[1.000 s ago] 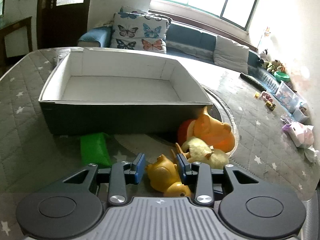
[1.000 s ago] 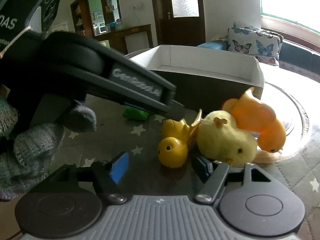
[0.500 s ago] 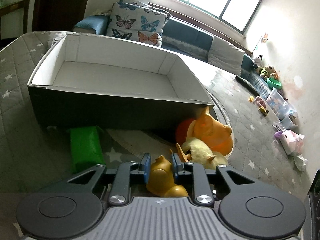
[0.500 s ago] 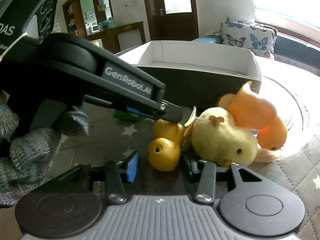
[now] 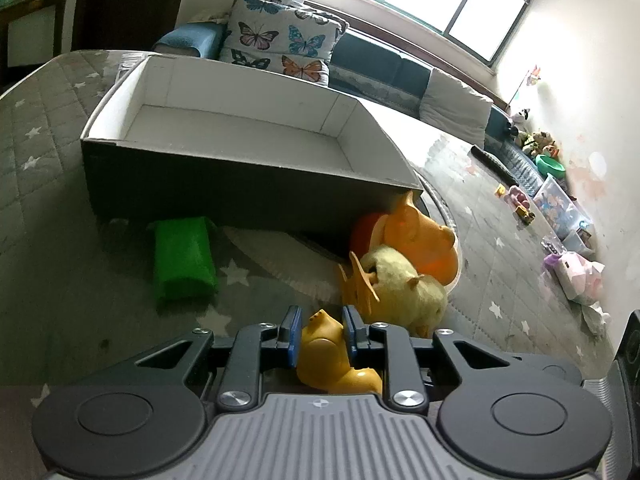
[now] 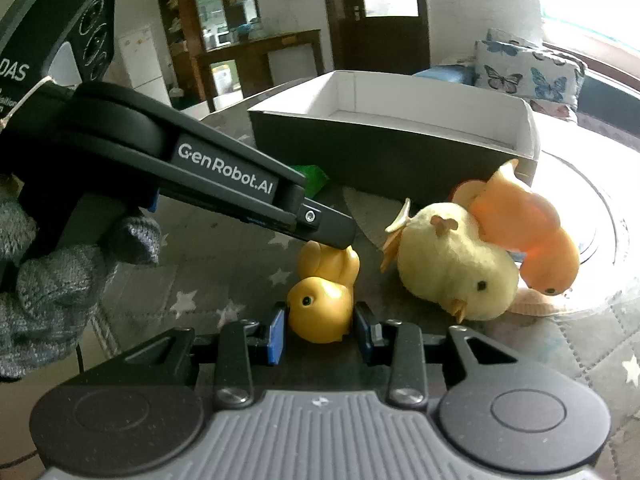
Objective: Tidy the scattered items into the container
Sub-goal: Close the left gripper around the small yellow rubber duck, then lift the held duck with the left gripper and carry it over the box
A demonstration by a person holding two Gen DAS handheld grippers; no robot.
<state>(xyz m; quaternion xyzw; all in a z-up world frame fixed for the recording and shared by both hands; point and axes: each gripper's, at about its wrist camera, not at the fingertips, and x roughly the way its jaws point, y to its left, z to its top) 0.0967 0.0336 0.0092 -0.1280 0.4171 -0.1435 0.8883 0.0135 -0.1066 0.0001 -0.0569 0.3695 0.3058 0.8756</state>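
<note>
A small yellow rubber duck [image 5: 324,348] lies on the grey star mat, gripped from both ends. My left gripper [image 5: 320,320] is shut on its body and tail. In the right wrist view that gripper's dark finger [image 6: 320,224] comes down from the left onto the duck's back. My right gripper [image 6: 320,320] is closing tight on the duck's head [image 6: 320,308], and both blue pads touch it. Just to the right lie a pale fuzzy chick [image 6: 452,256] and an orange duck [image 6: 532,236]. The container, a dark box [image 5: 240,184] with a white inside, stands behind them and holds nothing.
A green block [image 5: 182,256] lies in front of the box's wall, left of the ducks. A pale scalloped shell [image 5: 288,256] lies beside it. A grey gloved hand [image 6: 48,292] holds the left gripper. A sofa with butterfly cushions [image 5: 280,40] is behind; toys and tubs [image 5: 560,208] are far right.
Both grippers closed from open onto the small yellow duck, the left on its body, the right on its head. The hands barely moved.
</note>
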